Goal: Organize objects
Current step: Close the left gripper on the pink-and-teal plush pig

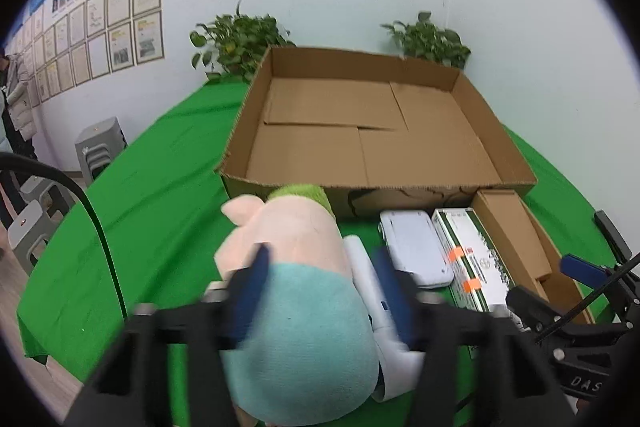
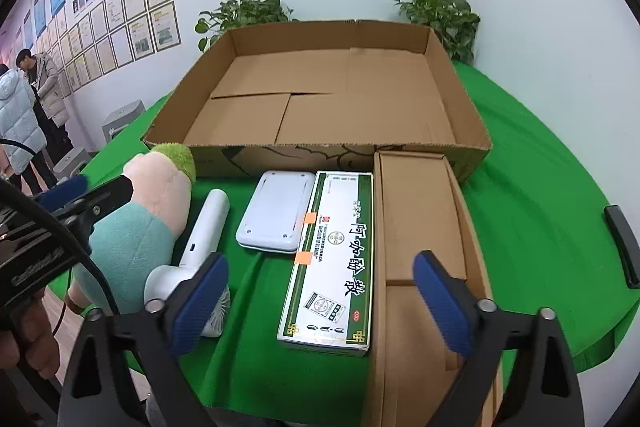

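Two hand-held grippers working: left hand-held gripper [image 1: 320, 287] clamped around plush toy [image 1: 296, 287] on green counter [image 1: 160, 167], just before empty cardboard tray [image 1: 372, 187]; right hand-held gripper [image 2: 320, 303] spread wide above medicine box [image 2: 336, 259].

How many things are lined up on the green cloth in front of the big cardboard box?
5, left to right: plush toy, white handheld fan, flat white device, green-and-white carton, long brown box. Something small may be hidden behind them.
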Motion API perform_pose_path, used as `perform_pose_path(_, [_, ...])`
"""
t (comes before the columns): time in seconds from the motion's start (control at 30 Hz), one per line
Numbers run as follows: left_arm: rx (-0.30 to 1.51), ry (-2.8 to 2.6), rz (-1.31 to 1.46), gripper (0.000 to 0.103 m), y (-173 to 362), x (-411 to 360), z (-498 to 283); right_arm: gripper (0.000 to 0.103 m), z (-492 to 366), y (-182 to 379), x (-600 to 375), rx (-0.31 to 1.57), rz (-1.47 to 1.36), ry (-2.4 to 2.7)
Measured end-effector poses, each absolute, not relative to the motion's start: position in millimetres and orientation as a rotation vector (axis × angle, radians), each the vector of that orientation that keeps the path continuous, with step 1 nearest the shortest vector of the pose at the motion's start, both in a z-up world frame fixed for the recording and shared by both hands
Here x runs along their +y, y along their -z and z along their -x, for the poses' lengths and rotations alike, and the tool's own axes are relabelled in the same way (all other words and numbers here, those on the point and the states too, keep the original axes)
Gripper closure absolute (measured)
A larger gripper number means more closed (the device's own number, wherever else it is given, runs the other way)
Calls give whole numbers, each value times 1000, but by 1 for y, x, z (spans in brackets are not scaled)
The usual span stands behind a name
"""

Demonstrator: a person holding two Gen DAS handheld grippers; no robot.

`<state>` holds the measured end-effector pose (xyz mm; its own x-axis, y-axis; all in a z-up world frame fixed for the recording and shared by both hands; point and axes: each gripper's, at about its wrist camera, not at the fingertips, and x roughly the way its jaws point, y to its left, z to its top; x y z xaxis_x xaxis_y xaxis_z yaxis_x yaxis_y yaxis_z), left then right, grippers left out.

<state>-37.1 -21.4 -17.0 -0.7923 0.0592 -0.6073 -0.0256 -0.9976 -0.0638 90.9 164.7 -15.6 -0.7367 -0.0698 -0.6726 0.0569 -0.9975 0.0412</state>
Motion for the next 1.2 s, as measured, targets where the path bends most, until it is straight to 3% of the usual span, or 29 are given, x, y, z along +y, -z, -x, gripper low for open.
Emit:
perform_pose_path(0.03, [-88,-2920,1009,95,19,-22,39,32,-89,17,165,-23,-1122,2860])
perform_pose_path(0.07, [-94,-2920,1009,97,19,-21,39,41,-87,19,164,-17,-1134,2856])
perform_pose_path(0.13, [-96,-2933,965,96,17,-20,38,83,-82,24,163,15,-1167,2851])
perform_pose_path(0.2, [-100,-2929,919,96,12,-19,37,94,-79,28,163,32,-1190,2832])
perform_pose_path(0.27, [-108,-2925,921,77,9,-18,40,94,-78,29,165,29,-1197,2826])
perform_pose_path(0.3, [-96,-2917,942,34,8,-15,43,94,-77,29,166,23,-1200,2823])
perform_pose_path(0.33, [-89,-2923,943,3,8,-14,44,90,-74,28,168,11,-1204,2823])
perform_pose_path(0.37, [-87,-2949,916,1,8,-14,43,83,-72,28,169,4,-1211,2829])
perform_pose_path(0.4, [-72,-2993,854,1,6,-14,40,51,-69,28,170,0,-1222,2837])
perform_pose_path(0.43, [-51,-3018,841,1,5,-13,39,12,-67,28,172,-14,-1225,2843])
perform_pose_path(0.47, [-28,-3040,842,1,3,-12,41,2,-65,28,175,-41,-1214,2847])
perform_pose_path(0.57, [-3,-3067,910,1,6,-13,50,1,-62,26,181,-58,-1185,2886])
perform_pose_path(0.83, [-166,-2985,985,1,11,-26,60,1,-46,35,185,-84,-1238,2849])
perform_pose_path(1.2, [-133,-2931,1025,1,18,-16,65,1,-43,36,186,-101,-1239,2832])
